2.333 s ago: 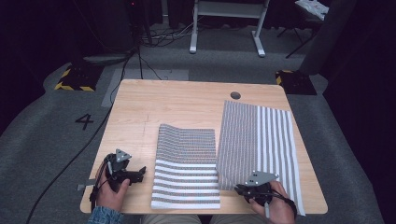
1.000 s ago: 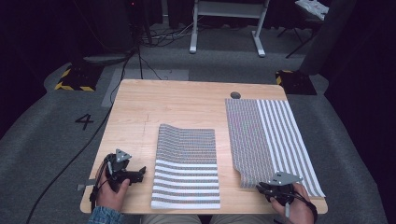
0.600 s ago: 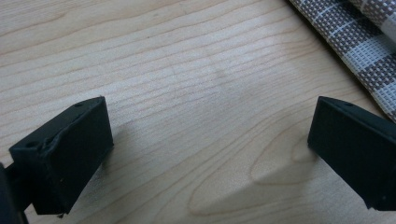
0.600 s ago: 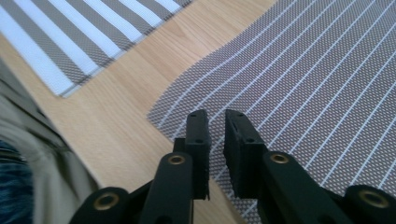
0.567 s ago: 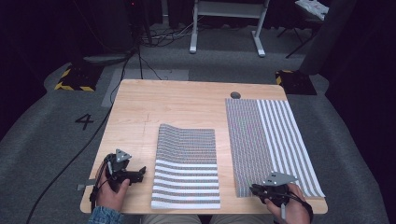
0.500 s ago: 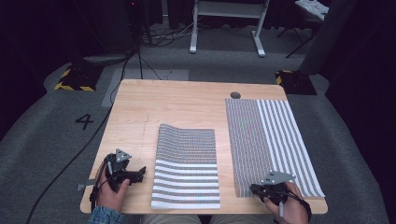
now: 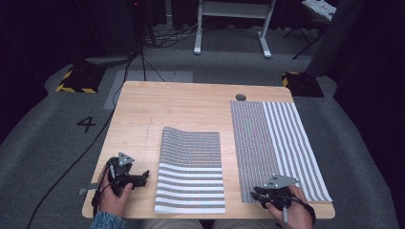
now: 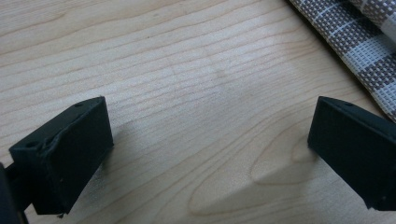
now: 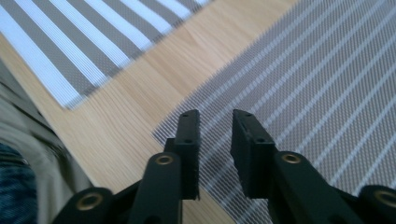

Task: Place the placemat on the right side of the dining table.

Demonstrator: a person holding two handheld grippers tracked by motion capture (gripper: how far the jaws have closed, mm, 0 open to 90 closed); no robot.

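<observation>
right tool (image 7: 267,193): jaws narrowly apart, just been opening, nothing gripped, over near-left corner of right mat (image 7: 279,143) | mat lies along bench's right edge, long axis running away | left tool (image 7: 136,177): wide, empty

Lying flat on a pale wooden table (image 7: 191,107): a striped mat (image 7: 279,143) under the right gripper (image 7: 265,192); a folded striped mat (image 7: 191,174) between both grippers, just beside the left gripper (image 7: 136,177).
</observation>
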